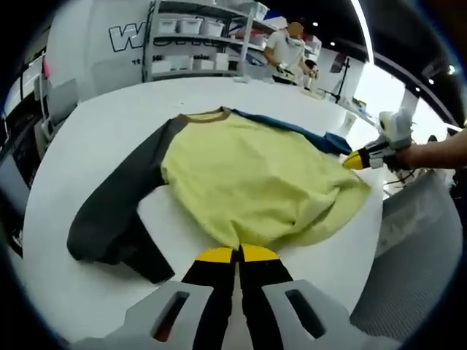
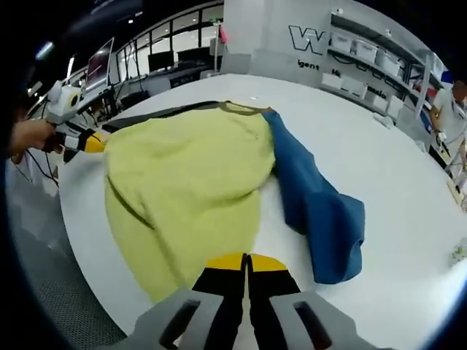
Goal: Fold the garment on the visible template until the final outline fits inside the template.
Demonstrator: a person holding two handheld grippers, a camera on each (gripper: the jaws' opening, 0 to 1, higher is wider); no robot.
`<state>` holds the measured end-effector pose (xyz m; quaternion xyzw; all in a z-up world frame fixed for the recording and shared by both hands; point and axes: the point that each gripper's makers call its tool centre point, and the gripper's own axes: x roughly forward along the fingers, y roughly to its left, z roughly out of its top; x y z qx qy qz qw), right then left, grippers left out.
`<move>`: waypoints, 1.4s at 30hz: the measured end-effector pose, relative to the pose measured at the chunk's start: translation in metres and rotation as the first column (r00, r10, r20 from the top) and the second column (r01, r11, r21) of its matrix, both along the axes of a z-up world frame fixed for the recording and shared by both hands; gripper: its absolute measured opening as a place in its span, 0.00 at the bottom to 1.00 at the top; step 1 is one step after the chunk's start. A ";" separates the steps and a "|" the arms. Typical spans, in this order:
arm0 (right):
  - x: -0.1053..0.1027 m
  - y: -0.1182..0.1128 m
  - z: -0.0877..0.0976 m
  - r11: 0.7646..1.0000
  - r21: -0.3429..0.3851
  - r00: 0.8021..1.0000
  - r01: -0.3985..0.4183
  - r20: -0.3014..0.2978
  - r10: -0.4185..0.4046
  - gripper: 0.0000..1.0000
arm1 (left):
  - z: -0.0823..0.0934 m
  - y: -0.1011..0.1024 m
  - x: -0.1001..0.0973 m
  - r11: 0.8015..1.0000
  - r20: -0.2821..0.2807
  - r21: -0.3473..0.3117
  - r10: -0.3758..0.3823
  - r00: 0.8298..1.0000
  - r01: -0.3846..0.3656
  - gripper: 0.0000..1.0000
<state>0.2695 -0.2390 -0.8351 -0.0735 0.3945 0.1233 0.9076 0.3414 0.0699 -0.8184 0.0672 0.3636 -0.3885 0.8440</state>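
Left gripper (image 1: 237, 253) clamped on yellow sweatshirt (image 1: 255, 182) hem, right gripper (image 2: 245, 259) likewise, dark sleeve (image 1: 117, 208), blue sleeve (image 2: 317, 211), white table (image 1: 95, 131)

The right tool (image 2: 246, 257) is pinching the yellow sweatshirt's (image 2: 186, 171) hem, jaws together; its blue sleeve (image 2: 321, 211) is lying across the white bench (image 2: 379, 160); the left tool (image 2: 97, 141) is gripping the far edge.

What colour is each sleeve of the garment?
One sleeve is dark grey, best in the left gripper view; the other sleeve is blue, best in the right gripper view.
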 end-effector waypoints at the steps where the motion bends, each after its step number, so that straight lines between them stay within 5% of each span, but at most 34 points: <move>1: -0.001 -0.001 0.000 1.000 -0.002 1.000 -0.001 0.000 0.001 0.00 | 0.000 0.001 -0.001 1.000 -0.005 0.005 0.001 1.000 -0.001 0.05; 11: -0.016 -0.006 -0.001 1.000 -0.013 0.999 -0.025 -0.033 0.024 0.00 | 0.008 0.000 -0.012 1.000 -0.045 0.007 0.003 0.999 -0.002 0.05; 22: -0.013 -0.002 0.011 1.000 0.014 1.000 -0.012 0.007 0.012 0.00 | 0.004 0.004 -0.022 1.000 -0.059 0.025 0.002 0.998 -0.001 0.05; 33: -0.024 0.057 0.033 0.978 0.114 0.984 -0.174 0.058 0.168 0.04 | 0.002 0.016 -0.028 0.999 -0.043 0.042 0.009 0.999 -0.007 0.06; 42: -0.035 0.124 0.040 0.927 0.160 0.940 -0.340 0.082 0.330 0.09 | -0.001 0.013 -0.030 0.999 -0.007 0.046 -0.028 1.000 0.029 0.17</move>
